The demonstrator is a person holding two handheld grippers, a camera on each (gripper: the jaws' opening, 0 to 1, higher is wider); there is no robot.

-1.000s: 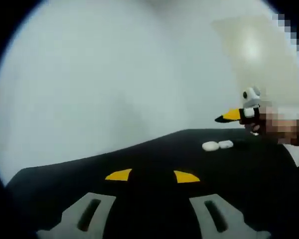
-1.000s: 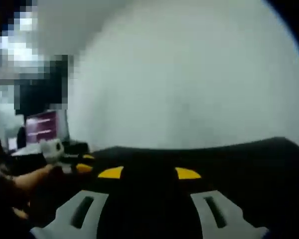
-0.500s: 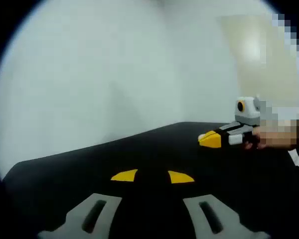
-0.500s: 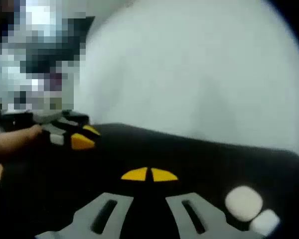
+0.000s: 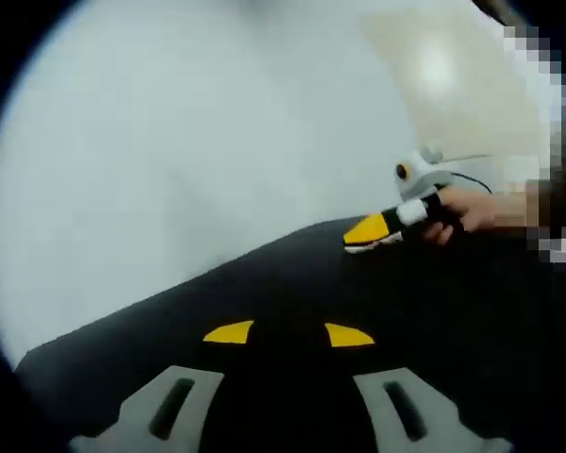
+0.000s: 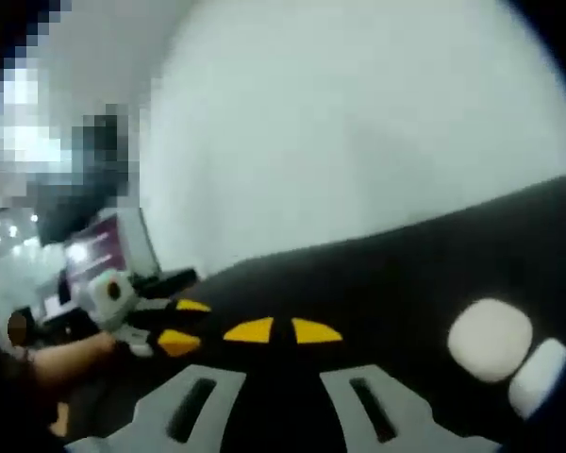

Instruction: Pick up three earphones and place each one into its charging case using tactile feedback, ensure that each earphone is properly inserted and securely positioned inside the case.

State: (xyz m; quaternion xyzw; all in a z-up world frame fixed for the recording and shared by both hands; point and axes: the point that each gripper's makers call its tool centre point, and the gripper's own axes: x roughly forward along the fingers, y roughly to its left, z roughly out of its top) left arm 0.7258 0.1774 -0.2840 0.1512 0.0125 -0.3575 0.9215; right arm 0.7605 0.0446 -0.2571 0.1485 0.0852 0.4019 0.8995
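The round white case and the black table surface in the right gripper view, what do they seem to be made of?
The round white case looks like smooth plastic with a dull, even sheen, though blur leaves this uncertain. The black table surface looks matte, perhaps a cloth or rubber mat, as it shows no reflections.

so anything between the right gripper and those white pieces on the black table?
Nothing visible. In the right gripper view the right gripper sits with its jaws slightly apart and empty; the round white piece and the smaller white piece lie off to its right, only bare black table between.
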